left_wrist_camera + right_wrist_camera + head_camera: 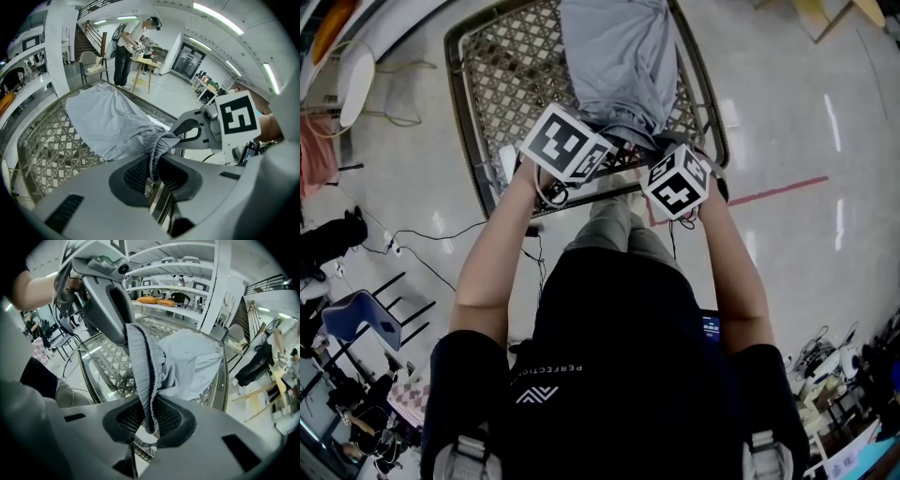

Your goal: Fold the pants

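Both jaws are clamped on the gray pants point(619, 56). My left gripper point(152, 171) pinches the gathered waistband point(158, 143), and my right gripper point(149, 420) grips the same band just beside it. The rest of the pants lies across the lattice table point(502, 75), stretching away from me.

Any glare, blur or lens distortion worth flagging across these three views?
Head view: sharp, with light streaks glaring off the floor. Left gripper view: heavy fisheye bending, black corners, pants in focus. Right gripper view: same fisheye, pants equally sharp.
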`<state>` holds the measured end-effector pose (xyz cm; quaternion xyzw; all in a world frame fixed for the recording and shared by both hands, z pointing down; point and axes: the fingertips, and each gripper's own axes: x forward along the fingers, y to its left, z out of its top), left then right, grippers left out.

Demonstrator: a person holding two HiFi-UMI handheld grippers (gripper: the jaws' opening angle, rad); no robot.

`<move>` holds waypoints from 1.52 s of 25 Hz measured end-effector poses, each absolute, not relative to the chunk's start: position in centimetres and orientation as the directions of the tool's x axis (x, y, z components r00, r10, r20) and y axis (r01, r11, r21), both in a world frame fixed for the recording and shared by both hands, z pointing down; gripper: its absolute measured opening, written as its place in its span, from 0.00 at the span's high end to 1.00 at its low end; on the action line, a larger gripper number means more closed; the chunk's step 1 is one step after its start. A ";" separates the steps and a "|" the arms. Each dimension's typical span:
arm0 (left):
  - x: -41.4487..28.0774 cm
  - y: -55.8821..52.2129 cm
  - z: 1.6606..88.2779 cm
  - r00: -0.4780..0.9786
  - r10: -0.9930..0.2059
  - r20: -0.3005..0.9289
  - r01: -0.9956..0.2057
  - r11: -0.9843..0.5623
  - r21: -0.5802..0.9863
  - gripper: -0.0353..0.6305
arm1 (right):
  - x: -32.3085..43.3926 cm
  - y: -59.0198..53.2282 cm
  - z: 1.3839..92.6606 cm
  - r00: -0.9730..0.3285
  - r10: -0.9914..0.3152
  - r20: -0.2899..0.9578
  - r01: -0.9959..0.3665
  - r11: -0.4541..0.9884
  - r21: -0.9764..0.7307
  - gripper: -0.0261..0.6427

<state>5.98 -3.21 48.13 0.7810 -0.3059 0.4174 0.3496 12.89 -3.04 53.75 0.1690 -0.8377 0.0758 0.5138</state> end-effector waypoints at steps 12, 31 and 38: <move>7.4 -0.1 48.6 0.436 -0.124 0.892 -0.691 -0.681 0.243 0.86 | 16.1 -1.8 51.1 -0.302 -0.056 0.952 -0.064 0.997 0.039 0.88; 10.3 9.1 48.4 0.496 0.042 0.867 -0.601 -0.704 0.378 0.86 | 18.5 6.6 49.1 -0.215 0.285 0.934 0.129 0.956 -0.262 0.88; 9.3 7.4 46.5 0.520 -0.049 0.853 -0.644 -0.678 0.354 0.86 | 17.7 5.1 47.8 -0.271 0.232 0.934 0.114 0.971 -0.208 0.88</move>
